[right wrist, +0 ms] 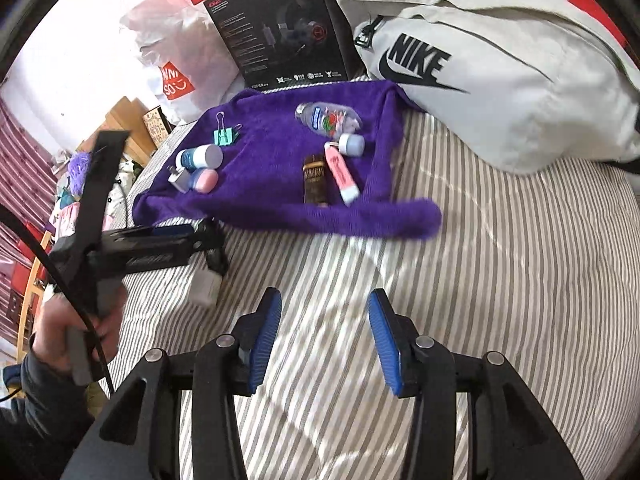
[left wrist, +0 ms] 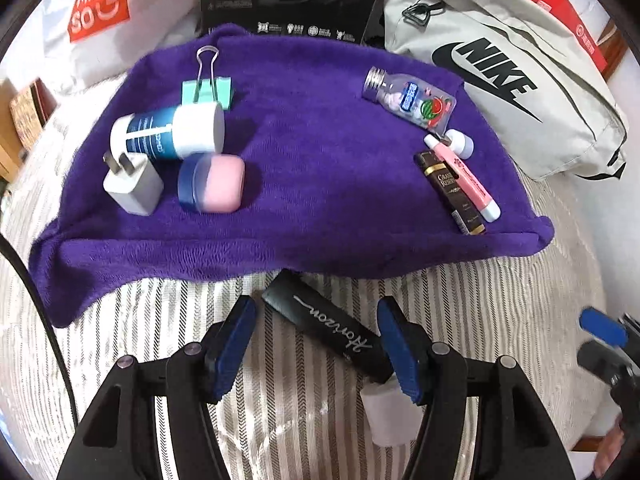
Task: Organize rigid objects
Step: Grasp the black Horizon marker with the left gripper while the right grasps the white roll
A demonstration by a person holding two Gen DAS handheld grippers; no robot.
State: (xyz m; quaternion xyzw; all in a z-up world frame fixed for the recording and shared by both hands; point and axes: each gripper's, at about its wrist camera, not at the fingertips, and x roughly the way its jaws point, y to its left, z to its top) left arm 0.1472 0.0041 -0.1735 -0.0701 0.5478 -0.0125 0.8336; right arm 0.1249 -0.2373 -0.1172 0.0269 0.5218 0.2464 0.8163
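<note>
A purple towel (left wrist: 320, 208) lies on the striped bed and holds two groups of small objects. On its left are a mint binder clip (left wrist: 206, 88), a blue-and-white jar (left wrist: 172, 132), a white charger (left wrist: 134, 186) and a pink-and-blue jar (left wrist: 212, 182). On its right are a clear candy bottle (left wrist: 410, 98), a small white cap (left wrist: 460, 142), a pink tube (left wrist: 464, 174) and a dark brown tube (left wrist: 450, 194). My left gripper (left wrist: 318, 344) is open around a black "Horizon" tube (left wrist: 332, 330) with a white end, lying on the bed. My right gripper (right wrist: 324, 340) is open and empty above the bed.
A grey Nike bag (right wrist: 492, 80) sits at the back right. A black headset box (right wrist: 280, 28) and a Miniso bag (left wrist: 100, 4) stand behind the towel. The left gripper and hand (right wrist: 132, 256) show in the right wrist view, left side.
</note>
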